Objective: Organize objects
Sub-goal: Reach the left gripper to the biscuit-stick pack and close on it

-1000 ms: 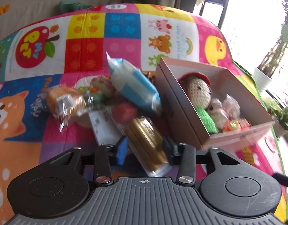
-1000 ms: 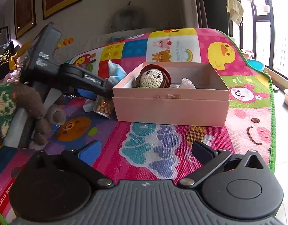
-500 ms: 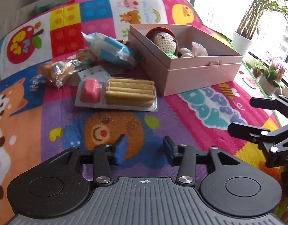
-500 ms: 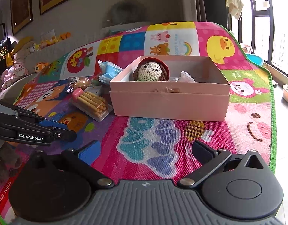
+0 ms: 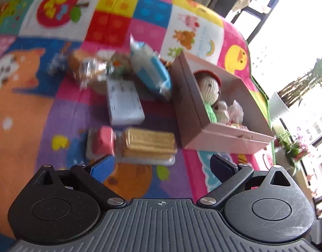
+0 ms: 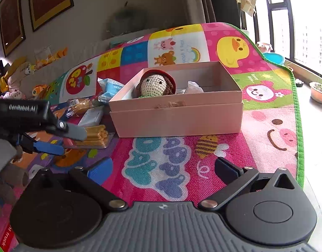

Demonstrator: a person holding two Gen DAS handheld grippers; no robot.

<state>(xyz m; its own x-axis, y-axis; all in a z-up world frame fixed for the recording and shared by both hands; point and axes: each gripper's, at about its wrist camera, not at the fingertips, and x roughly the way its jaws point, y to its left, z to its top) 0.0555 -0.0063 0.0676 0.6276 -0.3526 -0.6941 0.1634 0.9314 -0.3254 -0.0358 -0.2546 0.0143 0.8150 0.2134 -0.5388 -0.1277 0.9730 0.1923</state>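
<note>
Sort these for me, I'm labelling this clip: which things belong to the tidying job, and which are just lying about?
Part of the job:
- pink box
- crochet doll inside it
- biscuit tray
- blue packet
- wrapped bread
- white pack

Just lying about:
- play mat
- framed pictures
- soft toys
- potted plant

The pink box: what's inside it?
Inside the pink box sits a crocheted doll with a red hat, beside some small clear-wrapped items. The box's near wall hides its floor and whatever lies lower.
</note>
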